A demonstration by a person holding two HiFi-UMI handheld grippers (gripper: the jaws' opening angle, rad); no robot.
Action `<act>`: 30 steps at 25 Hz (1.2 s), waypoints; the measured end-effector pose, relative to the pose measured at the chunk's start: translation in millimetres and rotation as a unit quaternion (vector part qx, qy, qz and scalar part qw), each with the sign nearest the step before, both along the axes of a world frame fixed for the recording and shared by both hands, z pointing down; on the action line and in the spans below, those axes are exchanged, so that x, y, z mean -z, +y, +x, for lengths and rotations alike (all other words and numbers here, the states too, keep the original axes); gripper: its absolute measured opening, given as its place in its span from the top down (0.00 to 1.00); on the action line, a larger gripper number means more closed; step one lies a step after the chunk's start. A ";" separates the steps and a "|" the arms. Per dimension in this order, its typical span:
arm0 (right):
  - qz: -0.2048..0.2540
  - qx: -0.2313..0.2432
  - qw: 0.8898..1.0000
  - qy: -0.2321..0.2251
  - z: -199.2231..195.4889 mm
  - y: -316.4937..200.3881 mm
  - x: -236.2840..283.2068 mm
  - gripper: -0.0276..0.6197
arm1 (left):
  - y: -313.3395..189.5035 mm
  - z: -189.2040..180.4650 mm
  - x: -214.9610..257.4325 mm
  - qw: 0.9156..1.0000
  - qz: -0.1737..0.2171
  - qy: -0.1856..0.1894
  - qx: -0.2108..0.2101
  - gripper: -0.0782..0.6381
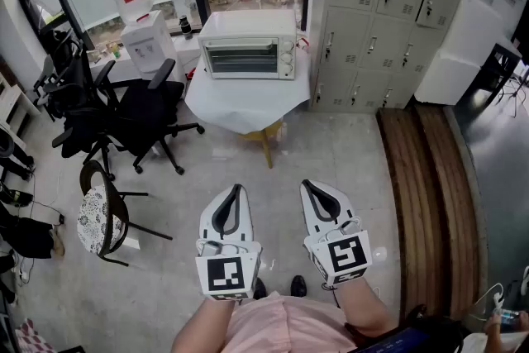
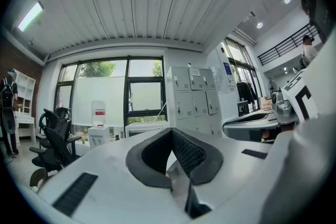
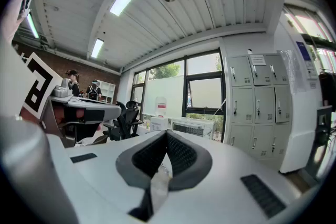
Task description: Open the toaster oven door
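Observation:
A white toaster oven (image 1: pixel 247 45) with its glass door closed sits on a small table draped in white cloth (image 1: pixel 245 107), far ahead of me. It also shows small in the left gripper view as the toaster oven (image 2: pixel 145 127) and in the right gripper view as the toaster oven (image 3: pixel 192 127). My left gripper (image 1: pixel 237 188) and right gripper (image 1: pixel 307 184) hang side by side near my body, well short of the table. Both are shut with nothing between the jaws.
Black office chairs (image 1: pixel 132 114) stand left of the table, with a patterned-seat chair (image 1: pixel 101 217) nearer me. A water dispenser (image 1: pixel 142 29) stands by the window. Grey lockers (image 1: pixel 380 12) line the right wall. A wooden bench (image 1: pixel 430 194) runs along the right.

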State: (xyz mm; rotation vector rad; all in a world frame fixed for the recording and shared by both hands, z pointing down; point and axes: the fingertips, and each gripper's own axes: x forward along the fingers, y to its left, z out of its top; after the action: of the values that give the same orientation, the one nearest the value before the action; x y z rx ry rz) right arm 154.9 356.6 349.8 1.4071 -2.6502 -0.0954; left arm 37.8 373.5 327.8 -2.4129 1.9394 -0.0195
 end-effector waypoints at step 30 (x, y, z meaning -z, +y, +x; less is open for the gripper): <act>-0.037 -0.030 0.999 -0.013 -89.6 -20.7 -33.4 0.95 | -10.5 -115.9 -48.1 0.999 -0.036 -0.016 -0.021 0.87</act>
State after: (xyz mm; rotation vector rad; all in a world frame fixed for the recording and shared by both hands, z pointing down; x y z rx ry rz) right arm 65.4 335.9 383.2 1.4727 -2.5997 0.0280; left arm -78.1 363.1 375.9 -2.4817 1.9058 -0.1259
